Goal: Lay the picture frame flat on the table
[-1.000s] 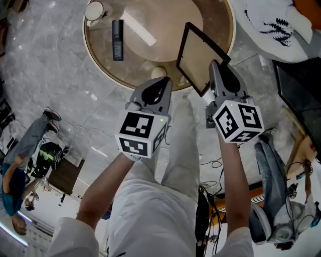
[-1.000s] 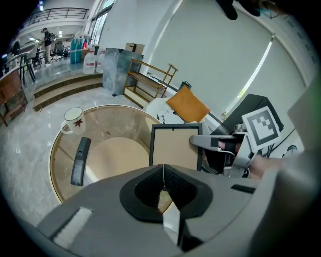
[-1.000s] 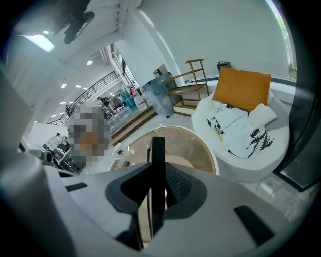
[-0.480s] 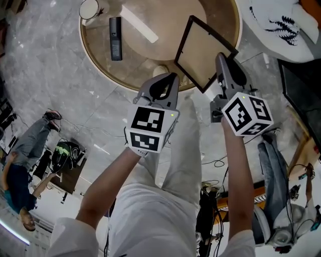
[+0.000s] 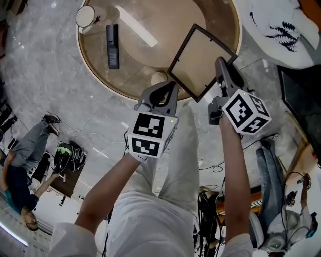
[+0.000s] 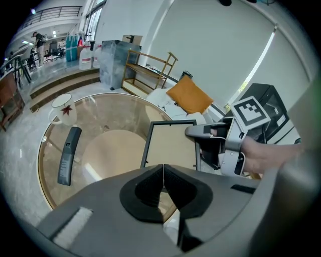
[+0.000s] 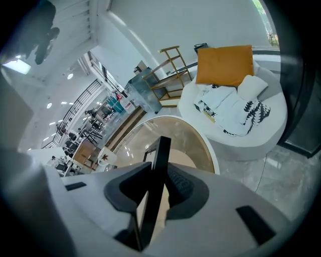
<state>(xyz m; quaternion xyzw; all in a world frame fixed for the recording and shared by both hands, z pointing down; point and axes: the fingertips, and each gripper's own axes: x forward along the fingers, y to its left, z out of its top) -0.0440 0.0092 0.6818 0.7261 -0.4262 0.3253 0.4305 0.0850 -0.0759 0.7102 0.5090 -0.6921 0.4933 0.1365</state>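
A black picture frame [image 5: 200, 57] with a beige backing lies nearly flat over the near right part of the round glass table [image 5: 100, 62], one corner past the rim. My right gripper [image 5: 221, 64] holds the frame's right edge [image 7: 159, 150] between its pads, and the jaws are opening. My left gripper [image 5: 168, 89] hangs just off the table's near rim, left of the frame, shut and empty, its pads [image 6: 150, 188] meeting. The left gripper view shows the frame [image 6: 170, 143] with the right gripper [image 6: 200, 133] on its edge.
A black remote [image 5: 113, 46] and a white mug [image 5: 85, 15] sit on the table's far left. A white round seat with printed cloth [image 5: 278, 25] and an orange cushion [image 7: 224, 64] stands right of the table. People [image 5: 22, 150] and cables are on the floor around me.
The frame has tipped from leaning upright down toward the tabletop and shifted a little left. The right gripper followed it; the left gripper drifted slightly right and stayed shut.
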